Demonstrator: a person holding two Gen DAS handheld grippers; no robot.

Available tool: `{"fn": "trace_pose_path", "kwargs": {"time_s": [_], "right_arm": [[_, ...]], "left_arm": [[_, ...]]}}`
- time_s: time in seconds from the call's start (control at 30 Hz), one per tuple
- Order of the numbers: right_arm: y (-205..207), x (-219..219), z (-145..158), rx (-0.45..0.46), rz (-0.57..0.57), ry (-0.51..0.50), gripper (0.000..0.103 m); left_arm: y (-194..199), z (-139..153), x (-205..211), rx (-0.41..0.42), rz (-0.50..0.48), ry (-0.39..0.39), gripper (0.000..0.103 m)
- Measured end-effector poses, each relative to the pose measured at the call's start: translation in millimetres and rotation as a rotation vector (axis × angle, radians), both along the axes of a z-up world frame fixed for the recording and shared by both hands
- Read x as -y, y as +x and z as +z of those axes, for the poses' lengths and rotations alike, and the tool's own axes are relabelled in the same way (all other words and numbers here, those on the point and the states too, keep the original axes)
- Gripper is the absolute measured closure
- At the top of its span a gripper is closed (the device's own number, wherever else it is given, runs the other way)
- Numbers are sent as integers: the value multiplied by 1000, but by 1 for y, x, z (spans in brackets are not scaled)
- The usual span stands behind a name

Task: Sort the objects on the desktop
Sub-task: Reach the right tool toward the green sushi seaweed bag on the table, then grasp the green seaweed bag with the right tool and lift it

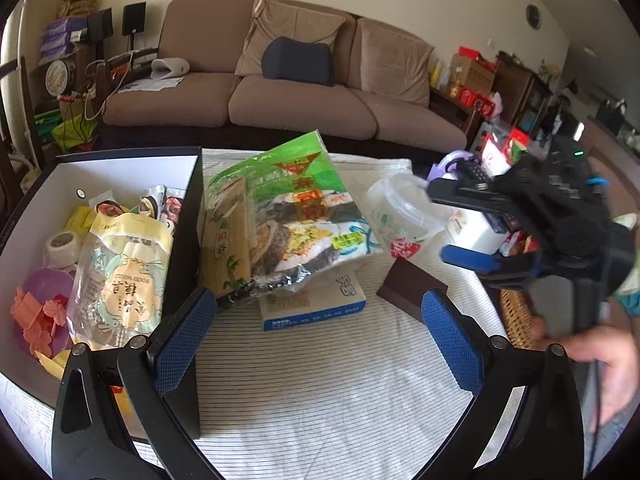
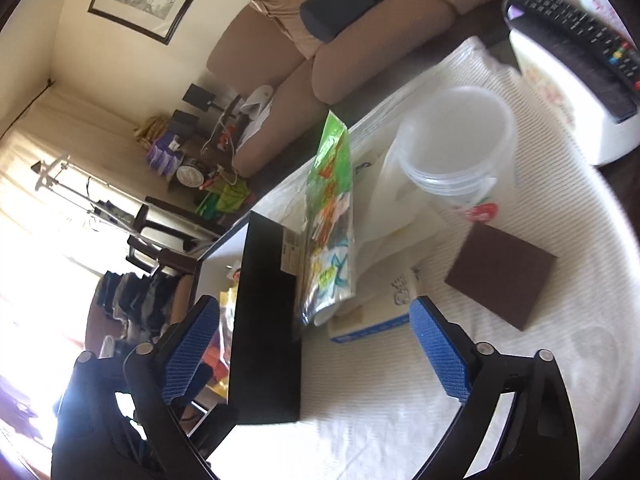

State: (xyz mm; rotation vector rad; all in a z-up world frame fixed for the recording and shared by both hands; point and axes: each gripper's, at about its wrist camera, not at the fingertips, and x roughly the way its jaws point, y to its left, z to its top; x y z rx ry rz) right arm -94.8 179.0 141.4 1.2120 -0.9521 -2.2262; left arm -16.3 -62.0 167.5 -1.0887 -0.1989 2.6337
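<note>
Left tongs [image 1: 316, 344]: spread, nothing between the pads, hovering over the striped cloth at the desk's near edge. Right tongs [image 2: 316, 352]: likewise spread and empty, tilted. Just ahead, the green seaweed packet [image 1: 288, 208] leans against the wall of the dark storage box [image 1: 182, 264], its lower end resting on a blue-and-white carton [image 1: 316, 300]. Judgement: approach step in hand. Next move calls for closing on the packet and clearing the box wall.
</note>
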Motion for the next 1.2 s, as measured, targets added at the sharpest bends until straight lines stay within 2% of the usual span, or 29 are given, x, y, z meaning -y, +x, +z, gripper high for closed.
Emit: {"fn": "trace_pose_path", "kwargs": {"time_s": [0.13, 0.23, 0.3, 0.43, 0.57, 0.6, 0.73, 0.8, 0.83, 0.87, 0.93, 1.0, 1.13, 1.2], "right_arm": [[-38, 15, -4, -6, 20, 20, 15], [-65, 26, 12, -60, 43, 105, 16], [-85, 35, 14, -62, 67, 147, 16], [-130, 54, -2, -13, 100, 261, 17], [-160, 65, -25, 23, 116, 342, 18], [-164, 71, -27, 7, 126, 383, 20], [-168, 86, -31, 21, 202, 408, 39], [-165, 95, -29, 18, 247, 440, 56], [-162, 98, -28, 16, 265, 449, 73], [-159, 100, -26, 16, 282, 441, 83], [-152, 102, -22, 14, 321, 400, 83], [-143, 109, -21, 11, 366, 399, 82], [-136, 127, -42, 73, 405, 423, 80], [-132, 135, -50, 81, 414, 407, 84]], "left_arm": [[-5, -3, 19, 24, -6, 32, 0], [-12, -7, 23, 36, -14, 49, 0], [-16, -9, 21, 33, -28, 66, 0], [-9, -15, 15, 27, -72, 115, 0], [-3, -15, 14, 22, -114, 129, 0], [-3, -14, 15, 25, -123, 129, 0], [-6, -14, 27, 34, -112, 154, 0], [-9, -19, 33, 59, -96, 168, 0], [-11, -22, 37, 69, -83, 170, 0], [-11, -24, 43, 76, -68, 175, 0], [-13, -27, 50, 87, -51, 192, 0], [-14, -29, 54, 93, -42, 212, 0], [-14, -29, 56, 99, -46, 232, 0], [-14, -29, 55, 101, -49, 223, 0]]}}
